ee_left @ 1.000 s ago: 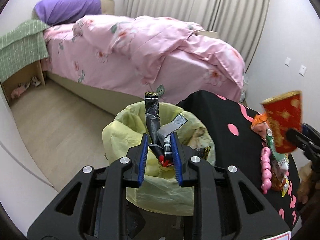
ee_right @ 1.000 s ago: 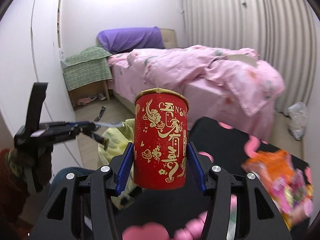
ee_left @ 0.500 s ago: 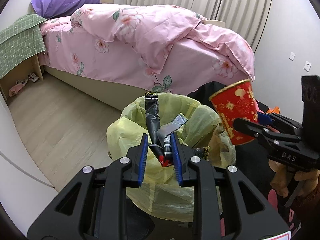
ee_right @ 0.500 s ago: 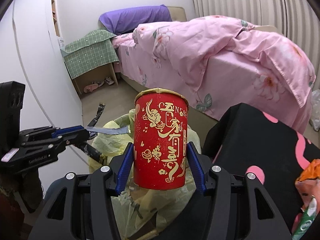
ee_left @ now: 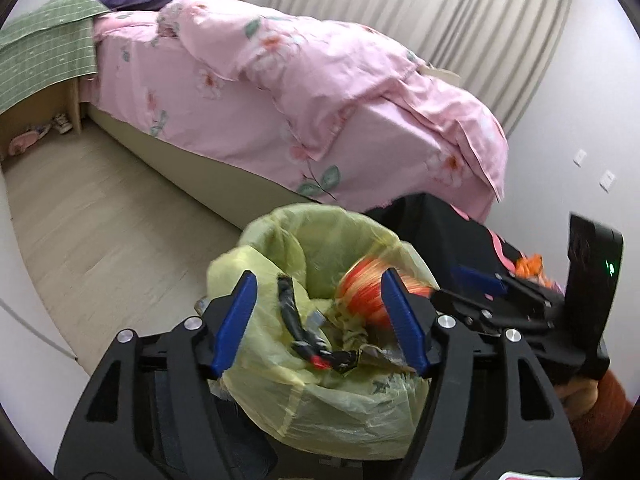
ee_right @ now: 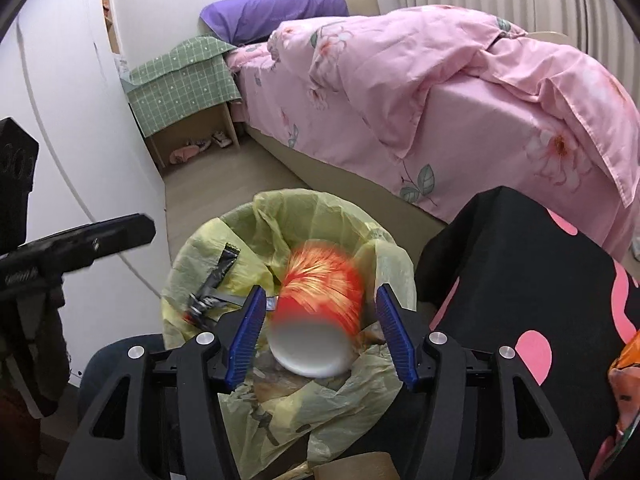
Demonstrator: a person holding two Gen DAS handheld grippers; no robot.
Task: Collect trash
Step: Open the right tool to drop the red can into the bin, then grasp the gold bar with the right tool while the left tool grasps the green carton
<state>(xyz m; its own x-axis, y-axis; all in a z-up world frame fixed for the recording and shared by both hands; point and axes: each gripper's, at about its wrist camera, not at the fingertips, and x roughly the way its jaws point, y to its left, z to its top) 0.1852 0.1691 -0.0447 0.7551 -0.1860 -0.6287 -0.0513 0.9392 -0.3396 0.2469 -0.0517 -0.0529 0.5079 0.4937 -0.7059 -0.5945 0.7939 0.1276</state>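
1. Right gripper [ee_right: 320, 334]: jaws spread wide with nothing between the pads. The red paper cup [ee_right: 320, 304] sits in the gap but touches neither pad. It's motion-blurred, white bottom facing the camera, tipped over above the bin, so I'd say it's dropping in.

2. Left gripper [ee_left: 316, 322]: also wide open, holding nothing. It hangs right over the near-left edge of the bin.

3. Just past both grippers is the bin with the yellow-green bag [ee_right: 200, 252]. A black wrapper [ee_left: 292, 312] lies inside, toward the left, leaning on the bag wall, with more crumpled stuff under it that I can't make out.

4. From the left wrist view the cup is a red blur [ee_left: 366, 292] at the right side of the bag opening, just ahead of the right gripper's fingers [ee_left: 476, 280].

5. Progress, my guess: wrapper's in, cup is basically in.

6. What's left: to the right of the bin is the black table with pink spots [ee_right: 540, 280], and at its far right edge there's an orange snack packet [ee_right: 626, 364], only partly in frame. That probably goes next. Can't tell how much more is on there.

7. Further out it's just the pink bed [ee_right: 440, 80] and bare floor; no trash there as far as I can see.
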